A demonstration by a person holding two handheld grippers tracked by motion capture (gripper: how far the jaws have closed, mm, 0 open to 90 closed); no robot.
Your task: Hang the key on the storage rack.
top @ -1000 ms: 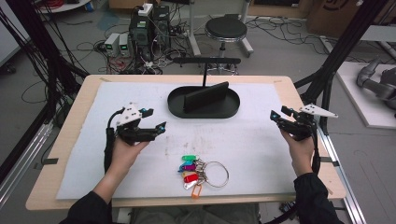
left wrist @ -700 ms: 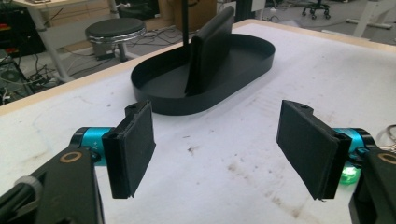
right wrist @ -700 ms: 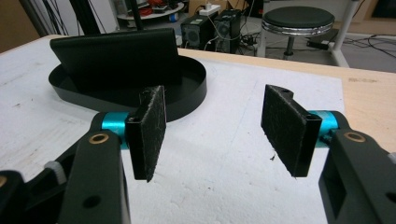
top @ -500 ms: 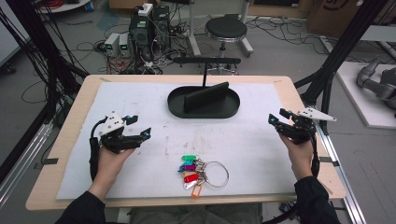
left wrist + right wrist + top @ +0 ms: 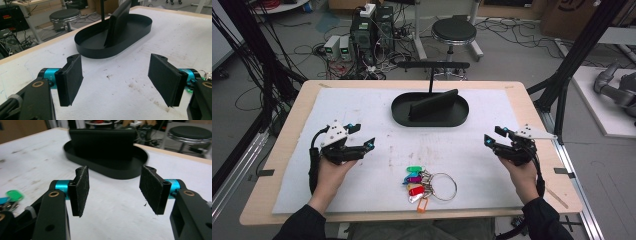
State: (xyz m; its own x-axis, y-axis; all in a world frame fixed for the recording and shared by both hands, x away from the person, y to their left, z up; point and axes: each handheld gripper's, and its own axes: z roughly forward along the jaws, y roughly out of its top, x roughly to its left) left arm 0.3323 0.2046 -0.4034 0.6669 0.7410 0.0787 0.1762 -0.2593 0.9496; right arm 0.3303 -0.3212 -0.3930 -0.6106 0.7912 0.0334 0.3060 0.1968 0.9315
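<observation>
Left gripper (image 5: 357, 137) shifted left — keys (image 5: 419, 181) between grippers.

- The right gripper (image 5: 113, 192) points across the white table cover (image 5: 112, 217), its two black jaws standing wide apart with nothing between them — the pads bare.
- Beyond the jaws sits a black oval tray (image 5: 110, 171), with a dark upright slab (image 5: 102, 142) standing in it.
- At the left edge lies a bunch of keys (image 5: 10, 198) with a green tag, blurred.
- A round stool (image 5: 191, 132) stands past the table edge.

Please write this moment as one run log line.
left gripper: open, empty | right gripper: open, empty | key ring: on table, untouched | black tray: behind
</observation>
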